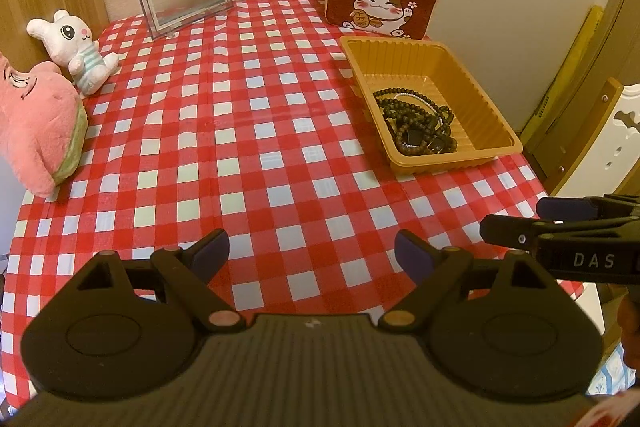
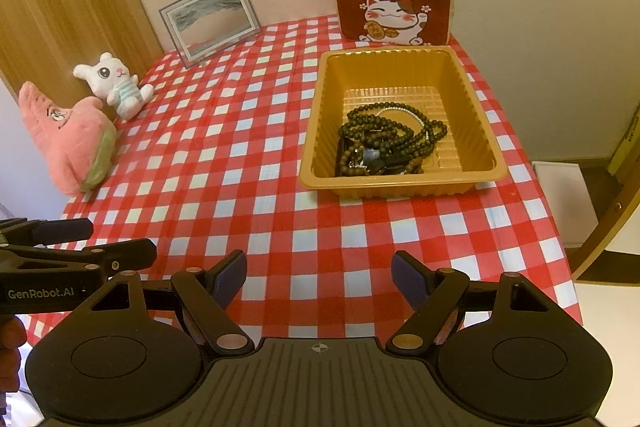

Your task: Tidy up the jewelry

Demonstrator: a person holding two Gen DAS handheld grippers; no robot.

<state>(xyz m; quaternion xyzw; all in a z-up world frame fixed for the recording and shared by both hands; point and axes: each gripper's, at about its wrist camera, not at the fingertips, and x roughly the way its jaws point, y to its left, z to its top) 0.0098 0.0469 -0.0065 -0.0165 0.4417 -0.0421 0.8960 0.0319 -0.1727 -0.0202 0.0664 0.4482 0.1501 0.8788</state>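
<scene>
While both empty, wide-open: jewelry (image 2: 386, 141) in tray (image 2: 476, 123), well beyond right hand-held gripper (image 2: 318, 277).

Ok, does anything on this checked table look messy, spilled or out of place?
Only the jewelry: dark bead strands and a thin white one lie heaped in a tangle at the near end of the yellow tray. Nothing has spilled onto the tablecloth. The pink plush lies tipped over.
</scene>
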